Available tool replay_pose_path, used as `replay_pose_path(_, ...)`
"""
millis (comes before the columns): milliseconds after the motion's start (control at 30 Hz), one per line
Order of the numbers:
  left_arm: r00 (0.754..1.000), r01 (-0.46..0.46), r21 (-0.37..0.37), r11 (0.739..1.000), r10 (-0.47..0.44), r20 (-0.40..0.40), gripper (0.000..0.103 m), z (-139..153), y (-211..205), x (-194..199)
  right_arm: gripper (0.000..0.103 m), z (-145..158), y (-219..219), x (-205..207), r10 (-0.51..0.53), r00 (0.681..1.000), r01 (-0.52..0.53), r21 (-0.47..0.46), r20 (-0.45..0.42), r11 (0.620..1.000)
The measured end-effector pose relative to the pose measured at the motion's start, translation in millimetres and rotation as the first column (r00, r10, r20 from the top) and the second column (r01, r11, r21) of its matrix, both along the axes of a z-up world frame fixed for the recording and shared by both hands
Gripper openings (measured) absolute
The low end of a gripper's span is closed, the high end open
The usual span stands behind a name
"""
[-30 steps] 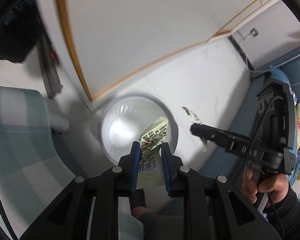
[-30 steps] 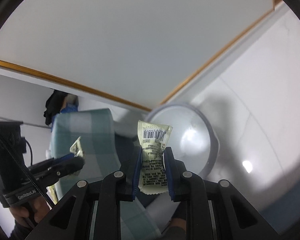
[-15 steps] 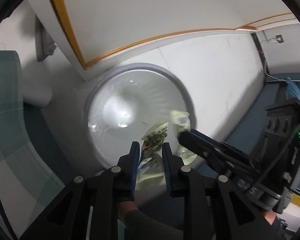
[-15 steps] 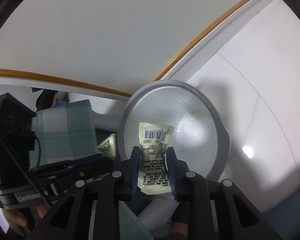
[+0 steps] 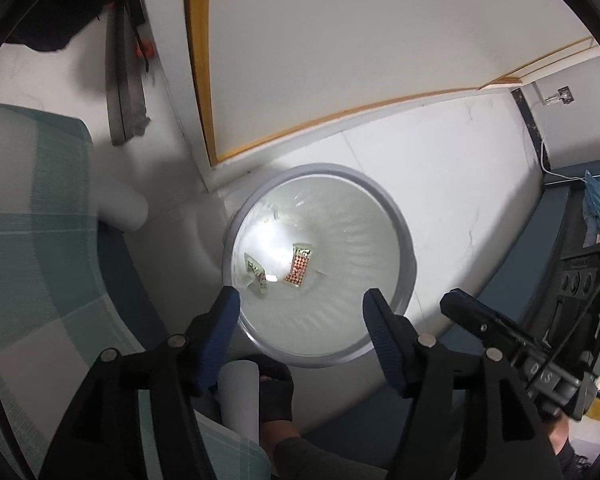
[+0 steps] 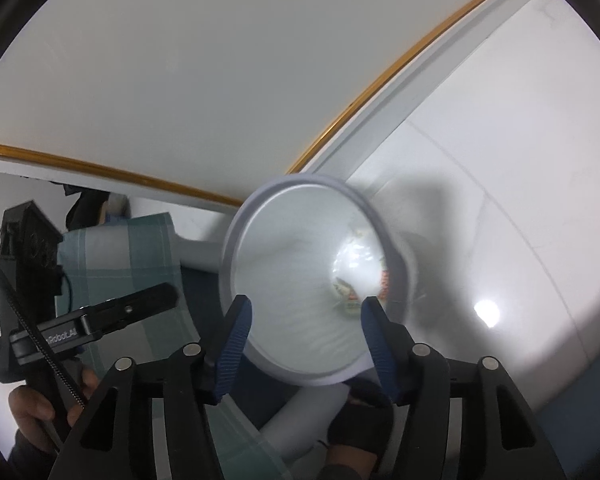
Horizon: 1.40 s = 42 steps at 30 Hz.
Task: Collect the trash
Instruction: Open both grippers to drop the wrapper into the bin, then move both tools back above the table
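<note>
A round grey trash bin (image 5: 404, 240) with a clear liner stands on the white floor. Two snack packets lie at its bottom: one with a red pattern (image 5: 299, 267) and a pale one (image 5: 256, 272). My left gripper (image 5: 300, 316) is open and empty above the bin's near rim. My right gripper (image 6: 306, 320) is open and empty over the same bin (image 6: 236, 240), where the packets (image 6: 350, 294) show at the bottom. Each gripper shows in the other's view: the right one (image 5: 500, 332) and the left one (image 6: 112, 312).
A green-and-white checked cloth (image 5: 32, 240) covers furniture left of the bin, with a white leg (image 5: 120, 208) beside it. A white panel with an orange edge (image 5: 196, 60) stands behind the bin. Blue furniture (image 5: 540, 240) is at the right.
Both grippers opened over the bin and let go of their packets, which fell to the bottom. The left view pulled back slightly from the bin.
</note>
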<state>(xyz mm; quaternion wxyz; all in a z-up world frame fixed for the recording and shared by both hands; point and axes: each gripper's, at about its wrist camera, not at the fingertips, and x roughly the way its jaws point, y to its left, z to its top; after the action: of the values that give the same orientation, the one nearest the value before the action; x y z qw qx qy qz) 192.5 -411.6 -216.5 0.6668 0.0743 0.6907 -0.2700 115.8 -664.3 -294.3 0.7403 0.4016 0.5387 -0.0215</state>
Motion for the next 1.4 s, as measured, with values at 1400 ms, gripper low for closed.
replay_pose_path(1400, 0.488, -0.383, -0.325, 0.865, 0.488, 0.724, 0.088, 297, 345, -117, 0.088, 364, 268, -41, 0.512, 0.623, -0.136, -0.562, 0.592, 0.816)
